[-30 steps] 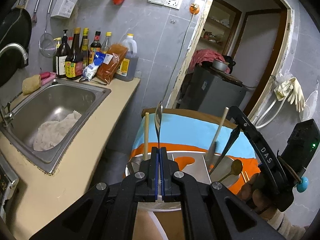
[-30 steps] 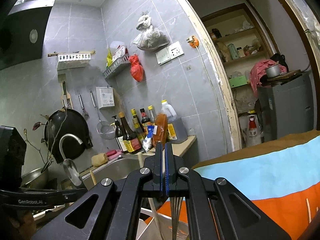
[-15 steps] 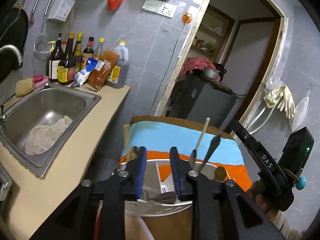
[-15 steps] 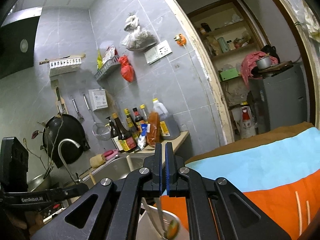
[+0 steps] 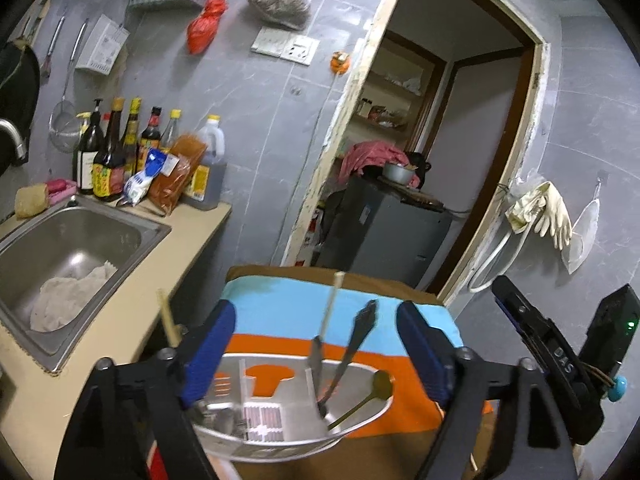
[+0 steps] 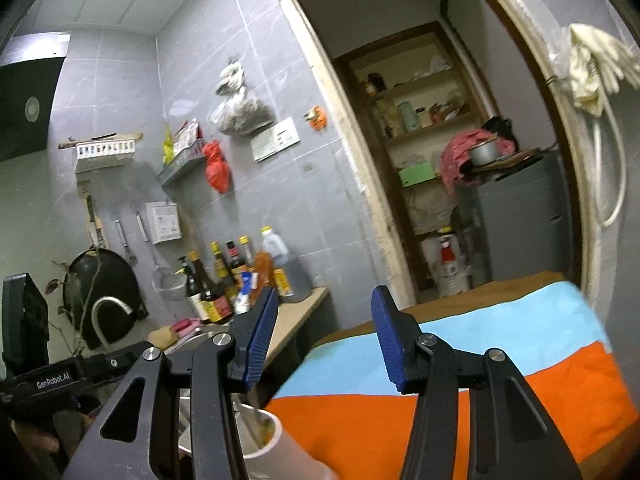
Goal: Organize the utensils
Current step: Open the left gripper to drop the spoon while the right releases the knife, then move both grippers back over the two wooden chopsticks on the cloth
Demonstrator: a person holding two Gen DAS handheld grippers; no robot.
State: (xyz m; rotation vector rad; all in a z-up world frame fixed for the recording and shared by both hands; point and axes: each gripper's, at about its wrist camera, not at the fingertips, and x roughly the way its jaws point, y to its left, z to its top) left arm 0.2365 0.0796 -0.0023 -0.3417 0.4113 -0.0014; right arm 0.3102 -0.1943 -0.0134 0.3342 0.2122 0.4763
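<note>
Left gripper (image 5: 316, 350) tilted down over the round metal utensil holder (image 5: 360, 424), jaws opening, nothing between. Right gripper (image 6: 324, 336) near level, also opening, empty. Brass spoon (image 5: 374, 390), dark-handled utensil (image 5: 356, 344), perhaps a fork, leaning inside.

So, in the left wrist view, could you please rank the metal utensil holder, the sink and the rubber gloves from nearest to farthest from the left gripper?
1. Metal utensil holder, directly below the left gripper, whose jaws are opening.
2. Sink, off to the left.
3. Rubber gloves, hanging far right by the doorway.
</note>
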